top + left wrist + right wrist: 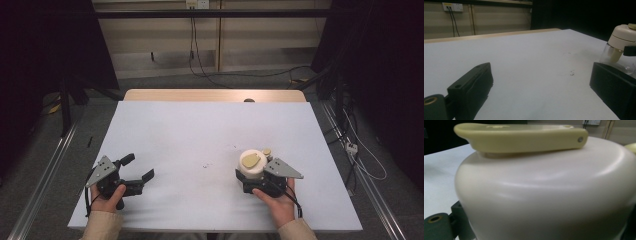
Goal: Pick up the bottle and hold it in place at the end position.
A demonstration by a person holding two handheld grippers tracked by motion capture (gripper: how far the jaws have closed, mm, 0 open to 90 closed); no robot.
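A small clear jar with a cream cap (253, 161) and a yellowish flip tab stands at the front right of the white table sheet (200, 125). My right gripper (255, 175) is shut on it, one jaw on each side. In the right gripper view the cap (544, 190) looms close between the jaws, and the tab (519, 136) lies on top. My left gripper (140, 167) rests at the front left, open, with nothing between its jaws. The left gripper view looks across bare sheet past the gripper (544, 82) to the jar (620, 40) at the far right.
A wooden table edge (215, 95) shows beyond the sheet. A few small dark specks (206, 165) mark the sheet's middle. Metal rails (45, 175) run along both sides of the table. Cables (200, 65) trail on the floor behind, below a wall socket (452, 7).
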